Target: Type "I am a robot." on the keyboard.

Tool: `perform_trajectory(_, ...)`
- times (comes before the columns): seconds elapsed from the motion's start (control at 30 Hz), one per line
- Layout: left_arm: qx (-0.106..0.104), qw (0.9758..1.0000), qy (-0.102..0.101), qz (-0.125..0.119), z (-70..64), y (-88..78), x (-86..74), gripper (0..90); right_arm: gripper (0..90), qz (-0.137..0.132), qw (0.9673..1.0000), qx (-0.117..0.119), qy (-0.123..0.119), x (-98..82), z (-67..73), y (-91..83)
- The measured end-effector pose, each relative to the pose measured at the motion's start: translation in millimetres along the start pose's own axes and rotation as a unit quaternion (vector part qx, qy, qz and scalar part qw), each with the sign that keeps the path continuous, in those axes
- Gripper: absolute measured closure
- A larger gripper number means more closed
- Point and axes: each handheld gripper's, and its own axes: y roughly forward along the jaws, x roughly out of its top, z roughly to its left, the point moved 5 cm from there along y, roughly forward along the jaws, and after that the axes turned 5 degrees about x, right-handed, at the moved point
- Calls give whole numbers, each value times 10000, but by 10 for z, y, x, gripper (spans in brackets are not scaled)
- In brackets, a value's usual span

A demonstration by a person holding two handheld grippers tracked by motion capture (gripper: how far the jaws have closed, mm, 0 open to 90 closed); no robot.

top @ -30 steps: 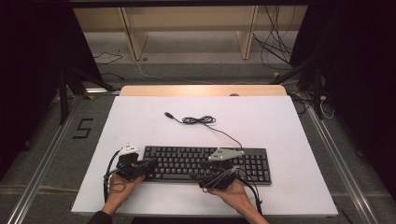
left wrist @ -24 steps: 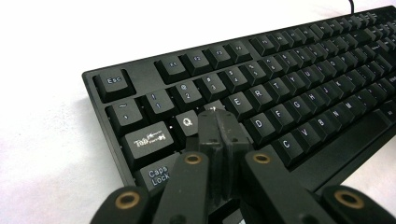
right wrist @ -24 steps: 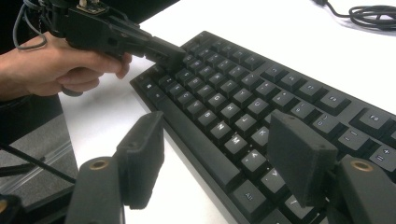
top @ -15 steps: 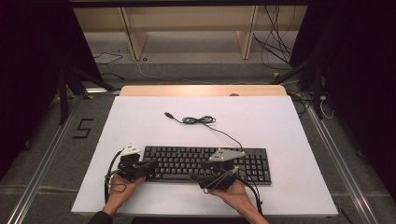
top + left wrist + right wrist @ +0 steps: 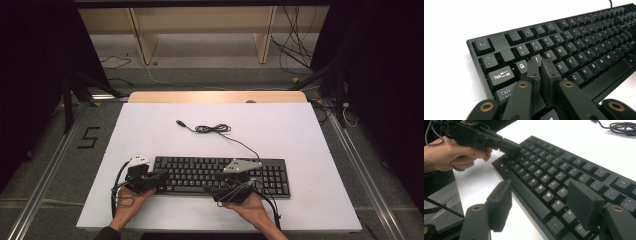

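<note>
White tabletop (image 5: pixel 300 135) stood in a dim room, with wooden shelving behind it and cables on the floor. On it, near the person's edge, lay the black keyboard (image 5: pixel 260 172), flat and parallel to that edge, and its thin cable (image 5: pixel 212 128) ran away from the back and ended in a loose coil farther up the tabletop.

The left tool (image 5: pixel 539 65) rested over the keys at the left end of the keyboard, about the W key beside the Q key (image 5: pixel 522 66). Its jaws were nearly together with only a thin slit between them; they had just opened a little, and nothing was held between them. The right tool (image 5: pixel 544 202) hovered over the front edge near the bottom letter row, with its jaws wide apart and empty.

The keyboard looked stiff and rather light, a hard plastic body which would not bend. Its keys were smooth and would sink under pressure, so they were a poor place to grip. I would judge the better hold was across the thin front and back edges of the frame, or at the two short ends. The cable was soft and could drag behind.
</note>
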Motion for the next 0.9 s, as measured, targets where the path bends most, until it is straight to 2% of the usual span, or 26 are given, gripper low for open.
perform_trajectory(0.3, -163, 9997, -85, -163, -36, -72, 27, 731, 385, -37, 10000, -53, 53, 17, -40, 7)
perform_trajectory(0.4, -225, 9993, -73, -280, -47, -110, 35, 685, 415, -51, 9999, -71, 77, 29, -56, 10)
perform_trajectory(0.67, -417, 9977, -92, -518, -103, -192, 40, 562, 610, 73, 9995, -275, 141, 42, -116, 41)
perform_trajectory(0.9, -502, 9964, -109, -669, -126, -237, 43, 446, 750, 161, 9994, -294, 88, 47, -128, 86)
